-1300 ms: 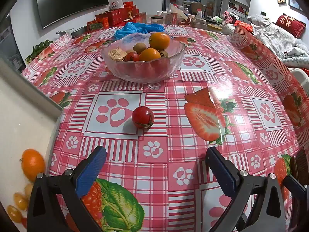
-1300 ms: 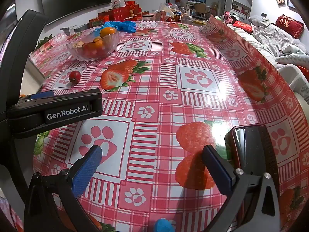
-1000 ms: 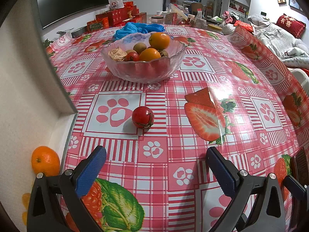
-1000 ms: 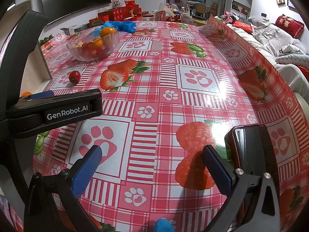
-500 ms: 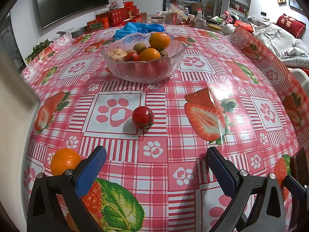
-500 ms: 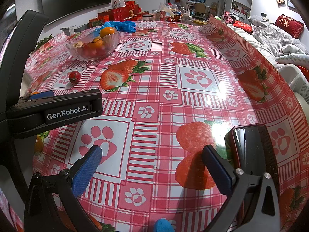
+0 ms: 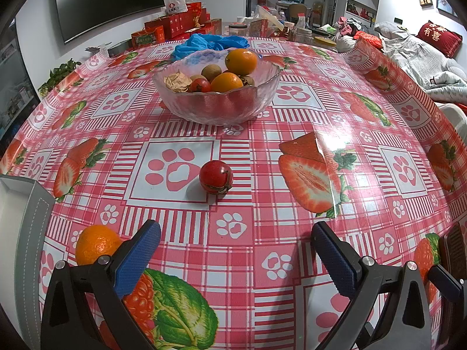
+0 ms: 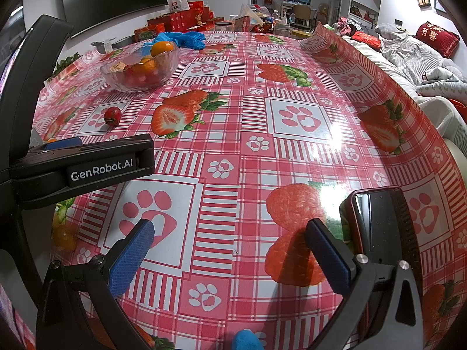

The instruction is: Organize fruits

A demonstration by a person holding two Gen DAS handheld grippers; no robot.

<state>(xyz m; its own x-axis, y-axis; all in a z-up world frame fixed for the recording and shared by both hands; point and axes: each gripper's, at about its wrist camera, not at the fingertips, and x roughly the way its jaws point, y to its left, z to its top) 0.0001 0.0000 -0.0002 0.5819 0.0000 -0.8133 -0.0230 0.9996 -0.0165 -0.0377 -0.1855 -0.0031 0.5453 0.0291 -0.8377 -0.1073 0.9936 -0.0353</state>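
Observation:
A glass bowl (image 7: 216,108) (image 8: 140,70) holds oranges, a kiwi, a tomato and walnuts at the far middle of the red checked table. A lone red tomato (image 7: 216,176) (image 8: 112,115) lies on the cloth in front of it. An orange (image 7: 97,243) rests on the table just left of my left gripper's left finger. My left gripper (image 7: 235,229) is open and empty, a short way before the tomato. My right gripper (image 8: 228,227) is open over bare cloth, far right of the fruit. The left gripper's body (image 8: 81,163) fills that view's left side.
A dark phone in a red case (image 8: 379,224) lies beside my right gripper's right finger. A grey stitched edge (image 7: 32,227) juts in at the table's left. A blue bag (image 7: 213,42), red boxes (image 7: 175,26) and jars crowd the far end. The tablecloth curls up at right (image 7: 367,55).
The pale container that covered the left of the left wrist view has drawn back to the edge. The orange seen with it now lies on the table. Both grippers stayed put.

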